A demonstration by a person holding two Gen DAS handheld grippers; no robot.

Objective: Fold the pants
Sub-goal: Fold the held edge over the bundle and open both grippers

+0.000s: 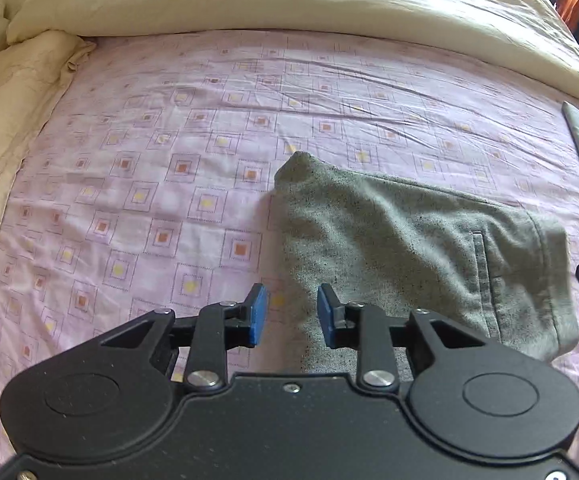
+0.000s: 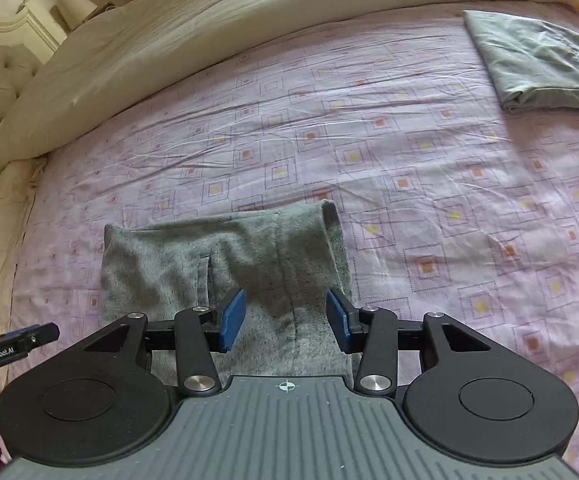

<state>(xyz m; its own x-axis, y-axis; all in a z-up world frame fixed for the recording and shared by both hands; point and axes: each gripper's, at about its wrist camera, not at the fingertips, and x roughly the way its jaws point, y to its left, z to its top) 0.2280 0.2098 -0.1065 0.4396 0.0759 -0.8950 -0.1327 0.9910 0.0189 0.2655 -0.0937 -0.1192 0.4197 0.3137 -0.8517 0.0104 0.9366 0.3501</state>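
Hovering with fingers apart and empty, the left gripper (image 1: 292,312) and right gripper (image 2: 285,318) hang above the folded grey fleece pants (image 1: 409,240) at the pink patterned bed's (image 1: 149,140) near edge. One fold looks finished; next likely comes regrasping to halve it.

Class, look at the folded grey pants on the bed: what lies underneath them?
The grey pants lie on the pink patterned bedsheet, which shows all around them. Whatever lies beneath the folded layers is covered and cannot be seen.
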